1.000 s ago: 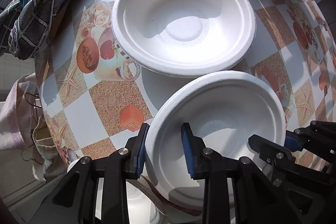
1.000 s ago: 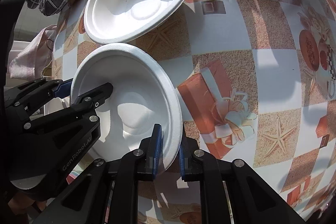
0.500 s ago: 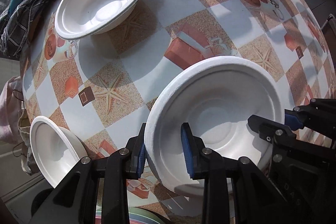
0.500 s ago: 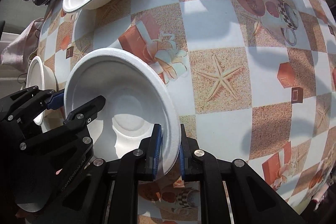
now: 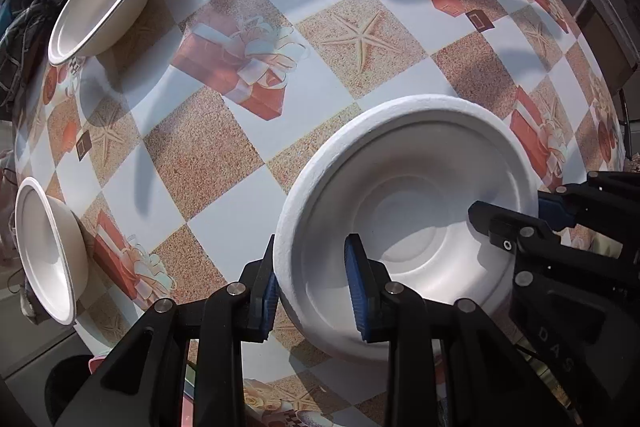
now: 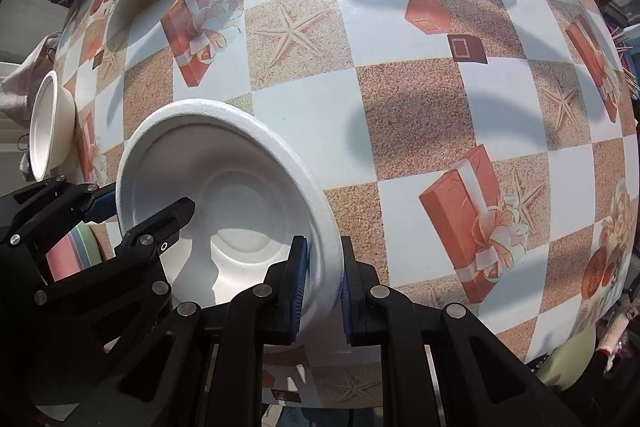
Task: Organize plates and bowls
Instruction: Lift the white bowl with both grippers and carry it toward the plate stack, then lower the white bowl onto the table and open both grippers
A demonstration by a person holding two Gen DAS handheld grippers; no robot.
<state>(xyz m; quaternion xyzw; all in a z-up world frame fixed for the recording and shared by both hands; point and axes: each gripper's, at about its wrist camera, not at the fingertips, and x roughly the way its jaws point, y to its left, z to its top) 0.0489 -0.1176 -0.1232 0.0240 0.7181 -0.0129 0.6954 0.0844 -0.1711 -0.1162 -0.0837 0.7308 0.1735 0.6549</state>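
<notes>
The white foam bowl [image 5: 408,219] sits low over the near part of the checkered counter [image 5: 248,155], gripped from both sides: the left tongs [image 5: 310,283] straddle its left rim with one blue pad outside the wall and one inside, while the right tongs [image 6: 322,283] pinch the opposite rim narrowly between their pads. Both pairs are only partly closed, just as wide as the rim they clamp. Farther off, a second white bowl [image 5: 100,3] rests near the far left corner beside a bundled plaid cloth [image 5: 24,11], and a third bowl [image 5: 48,251] stands at the left edge.
</notes>
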